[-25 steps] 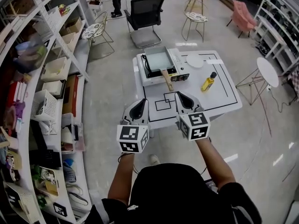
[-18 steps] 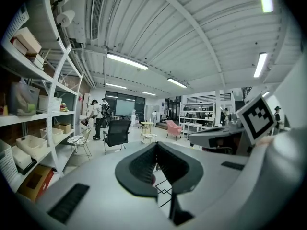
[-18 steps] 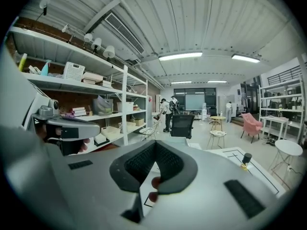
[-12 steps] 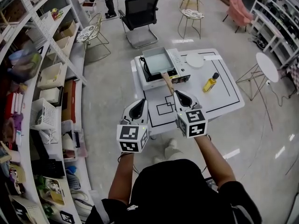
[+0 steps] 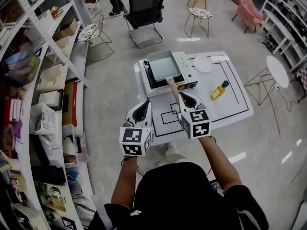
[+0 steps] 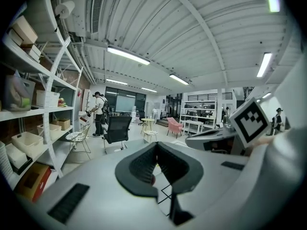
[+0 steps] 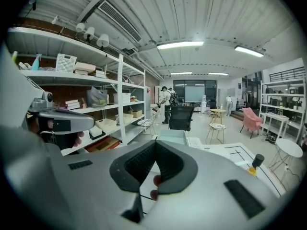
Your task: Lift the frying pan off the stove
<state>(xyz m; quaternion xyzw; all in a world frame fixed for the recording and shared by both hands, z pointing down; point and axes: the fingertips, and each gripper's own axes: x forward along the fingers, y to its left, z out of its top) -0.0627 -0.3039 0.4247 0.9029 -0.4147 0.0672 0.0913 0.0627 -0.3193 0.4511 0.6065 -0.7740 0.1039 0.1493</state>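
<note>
Closer by a step than a second ago, the person now stands nearly at the white surface [image 5: 230,104], arms held out in the same pose as before. On the far left part of the surface sits the stove [image 5: 183,66], and the rectangular frying pan [image 5: 163,65] rests squarely on top of it, not yet lifted.

Both tools are held level in front of the person. The left hand-held gripper [image 5: 142,108] and the right hand-held gripper [image 5: 187,98] each have their jaws pressed together with nothing between them.

The pan's wooden handle [image 5: 171,86] runs straight back from the pan toward the person. Its free end lies just ahead of the right hand-held gripper and a little to its left, which makes that the nearer one. Those jaws would likely have to open before reaching forward along the handle's line. A small yellow bottle [image 5: 218,90] stands off to the right, clear of that path.
</note>
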